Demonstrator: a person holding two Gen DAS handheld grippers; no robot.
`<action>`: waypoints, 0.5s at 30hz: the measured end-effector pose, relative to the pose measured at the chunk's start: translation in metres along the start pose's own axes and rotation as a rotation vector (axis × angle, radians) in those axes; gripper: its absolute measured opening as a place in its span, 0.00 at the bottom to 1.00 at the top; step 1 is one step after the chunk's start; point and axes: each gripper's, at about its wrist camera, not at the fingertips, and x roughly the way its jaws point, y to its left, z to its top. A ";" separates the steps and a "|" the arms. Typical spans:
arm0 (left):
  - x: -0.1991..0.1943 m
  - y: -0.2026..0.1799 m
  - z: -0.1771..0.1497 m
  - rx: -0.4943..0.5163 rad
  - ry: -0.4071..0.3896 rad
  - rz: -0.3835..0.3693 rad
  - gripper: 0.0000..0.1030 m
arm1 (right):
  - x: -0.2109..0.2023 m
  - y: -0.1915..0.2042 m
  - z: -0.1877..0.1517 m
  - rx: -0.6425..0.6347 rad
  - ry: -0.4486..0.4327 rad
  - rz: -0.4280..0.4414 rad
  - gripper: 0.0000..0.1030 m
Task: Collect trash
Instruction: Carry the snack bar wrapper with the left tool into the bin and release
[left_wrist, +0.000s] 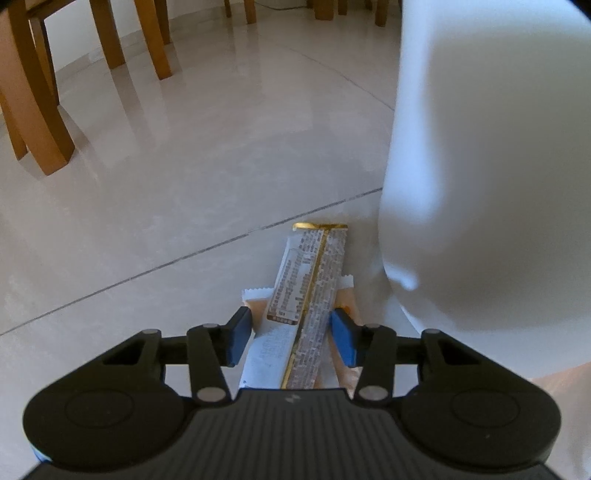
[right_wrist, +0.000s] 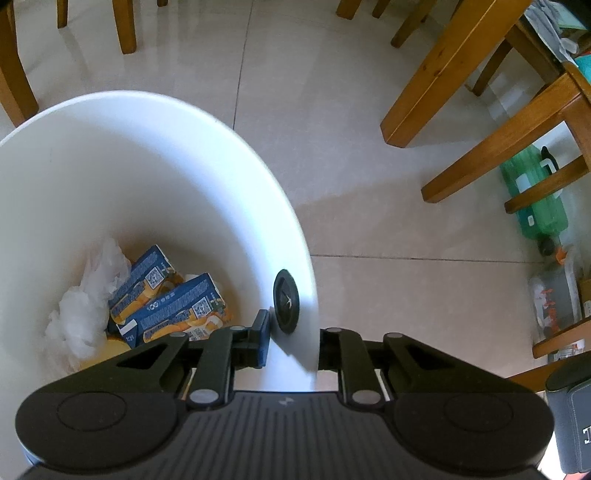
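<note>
left wrist view, left gripper (left_wrist: 291, 338) pads closed on printed snack wrapper (left_wrist: 308, 288) on tile floor (left_wrist: 184, 184), right gripper (right_wrist: 291, 341) clamped on white trash bin (right_wrist: 184, 166) rim, blue cartons (right_wrist: 173, 306) inside

Glossy pale stone-look tiled floor (left_wrist: 192, 177), mirror-bright. Smooth matt white plastic bin (right_wrist: 155, 177). Shiny gold-edged printed foil wrapper (left_wrist: 310, 288). Varnished brown wooden chair legs (left_wrist: 40, 110). Crinkled translucent plastic bag (right_wrist: 85, 306); printed blue cardboard cartons (right_wrist: 173, 306).
</note>
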 end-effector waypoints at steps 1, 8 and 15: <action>-0.001 -0.001 0.001 0.003 -0.005 -0.001 0.46 | 0.000 0.000 0.000 0.002 0.001 0.001 0.21; -0.002 -0.005 0.002 0.007 -0.010 -0.015 0.46 | -0.002 -0.002 0.002 0.005 -0.005 -0.001 0.21; 0.001 -0.002 0.002 -0.045 -0.009 -0.034 0.36 | -0.003 -0.005 0.003 -0.004 -0.007 0.010 0.22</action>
